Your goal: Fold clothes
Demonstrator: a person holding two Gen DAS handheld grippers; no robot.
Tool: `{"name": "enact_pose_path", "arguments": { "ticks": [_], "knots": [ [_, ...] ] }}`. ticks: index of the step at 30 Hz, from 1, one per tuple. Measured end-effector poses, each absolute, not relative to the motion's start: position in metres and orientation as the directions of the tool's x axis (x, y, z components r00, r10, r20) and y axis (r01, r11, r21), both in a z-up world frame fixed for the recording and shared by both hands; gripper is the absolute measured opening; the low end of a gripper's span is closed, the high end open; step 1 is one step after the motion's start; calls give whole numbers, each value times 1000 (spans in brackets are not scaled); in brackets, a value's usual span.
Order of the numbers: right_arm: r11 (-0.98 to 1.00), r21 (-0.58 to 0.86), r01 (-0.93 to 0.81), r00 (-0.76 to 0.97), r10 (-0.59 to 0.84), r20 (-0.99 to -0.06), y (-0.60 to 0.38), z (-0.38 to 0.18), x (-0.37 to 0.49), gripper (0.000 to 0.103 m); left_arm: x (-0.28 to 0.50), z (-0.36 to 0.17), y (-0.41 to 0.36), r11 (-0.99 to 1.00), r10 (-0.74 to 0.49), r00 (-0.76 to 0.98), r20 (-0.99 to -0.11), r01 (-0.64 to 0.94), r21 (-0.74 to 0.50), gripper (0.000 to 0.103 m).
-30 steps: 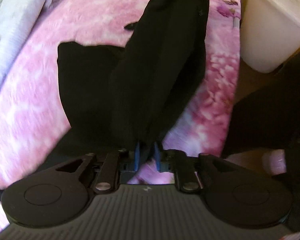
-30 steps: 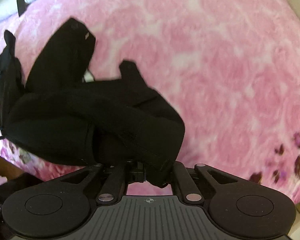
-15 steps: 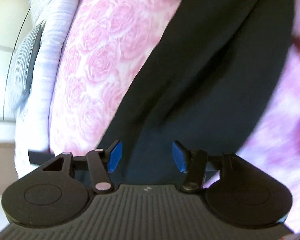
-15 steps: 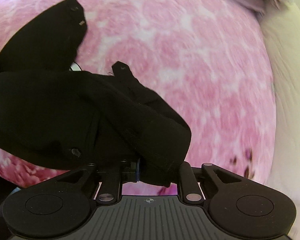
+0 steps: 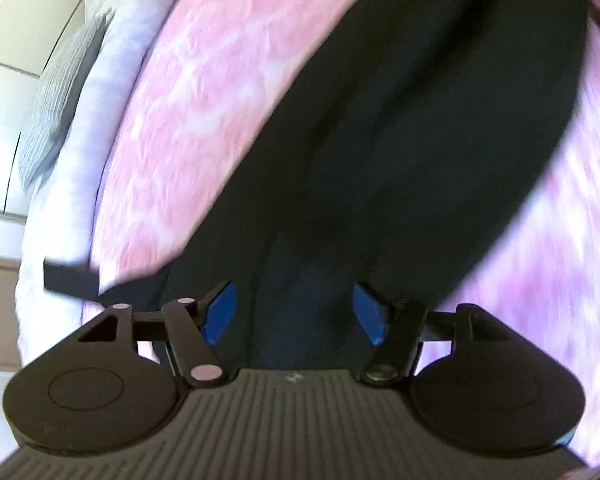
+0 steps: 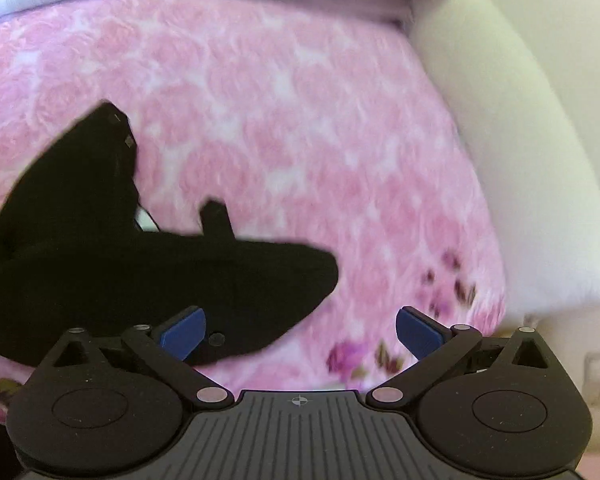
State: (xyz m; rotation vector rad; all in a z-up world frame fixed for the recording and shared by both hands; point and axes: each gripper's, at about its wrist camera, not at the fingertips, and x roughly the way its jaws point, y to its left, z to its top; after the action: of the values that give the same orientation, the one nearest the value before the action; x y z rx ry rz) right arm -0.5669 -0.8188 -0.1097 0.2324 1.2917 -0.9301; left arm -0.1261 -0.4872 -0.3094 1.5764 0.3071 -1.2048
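A black garment point(image 5: 400, 128) lies on the pink rose-patterned bed cover point(image 5: 204, 92). In the left wrist view it fills the middle, running from the top right down to between the blue pads. My left gripper point(image 5: 296, 312) is open just above the cloth, nothing pinched. In the right wrist view the same black garment point(image 6: 152, 276) lies bunched at the lower left, one end sticking up. My right gripper point(image 6: 300, 330) is open; its left pad point(image 6: 182, 332) hovers over the garment's edge and the right pad point(image 6: 420, 338) over the bed cover point(image 6: 300, 120).
A pale lilac quilt point(image 5: 96, 92) and a grey striped pillow point(image 5: 56, 92) lie along the bed's left side. A black strap end point(image 5: 70, 276) pokes out there. A white padded surface point(image 6: 520, 152) borders the bed on the right.
Both grippers have let go of the black garment: the left opened half a second ago, the right just now. The garment has dropped onto the bed cover and both views have shifted.
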Motion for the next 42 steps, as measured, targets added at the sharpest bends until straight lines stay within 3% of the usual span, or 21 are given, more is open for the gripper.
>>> {"name": "enact_pose_path", "arguments": {
  "ticks": [3, 9, 10, 11, 12, 18, 22, 23, 24, 26, 28, 30, 33, 37, 39, 42],
  "knots": [
    [713, -263, 650, 123, -441, -889, -816, -111, -532, 103, -125, -322, -465, -478, -365, 465, -806, 650, 591, 66],
    [889, -92, 448, 295, -245, -924, -825, -166, -432, 103, -116, -343, -461, -590, -439, 426, -791, 527, 612, 69],
    [911, -80, 404, 302, -215, -929, -827, -178, -416, 103, -113, -341, -461, -601, -442, 409, -798, 526, 602, 61],
    [932, -72, 355, 305, -188, -934, -828, -190, -398, 103, -111, -339, -461, -602, -422, 388, -819, 555, 574, 29],
    [949, -75, 305, 304, -171, -937, -827, -203, -382, 103, -109, -336, -462, -601, -399, 365, -841, 589, 541, 4],
    [964, -143, -224, 273, -78, -959, -817, -260, -310, 103, -106, -305, -440, -430, -389, 436, -812, 693, 578, 2],
    [873, -52, -484, 132, 15, -991, -819, -299, -290, 101, -140, -293, -431, -380, -284, 469, -836, 746, 547, 2],
    [865, -14, -502, 88, 35, -995, -823, -310, -286, 93, -148, -290, -429, -367, -256, 476, -842, 758, 540, 2],
    [855, 25, -517, 43, 55, -998, -827, -321, -283, 70, -157, -287, -427, -354, -228, 481, -847, 769, 532, 2],
    [865, 52, -498, 42, 85, -996, -842, -321, -284, 35, -174, -282, -422, -326, -172, 489, -855, 791, 518, 2],
    [883, 67, -465, 69, 111, -991, -858, -314, -288, 20, -191, -276, -418, -296, -114, 494, -862, 811, 504, 2],
    [898, 82, -432, 96, 136, -986, -874, -308, -291, 14, -208, -270, -413, -265, -57, 496, -867, 829, 492, 2],
    [925, -52, -378, 201, 27, -979, -908, -274, -309, 9, -234, -262, -406, -215, 30, 492, -870, 853, 475, 2],
    [937, -312, -158, 278, -261, -925, -979, -231, -342, 7, -229, -251, -430, -196, 17, 475, -880, 864, 463, 3],
    [894, -448, -1, 249, -434, -866, -1014, -220, -367, 0, -226, -246, -442, -187, 8, 467, -884, 869, 457, 4],
    [800, -558, 219, 147, -593, -792, -1066, -209, -409, 0, -222, -237, -461, -174, -5, 454, -891, 877, 448, 8]
  ]
}}
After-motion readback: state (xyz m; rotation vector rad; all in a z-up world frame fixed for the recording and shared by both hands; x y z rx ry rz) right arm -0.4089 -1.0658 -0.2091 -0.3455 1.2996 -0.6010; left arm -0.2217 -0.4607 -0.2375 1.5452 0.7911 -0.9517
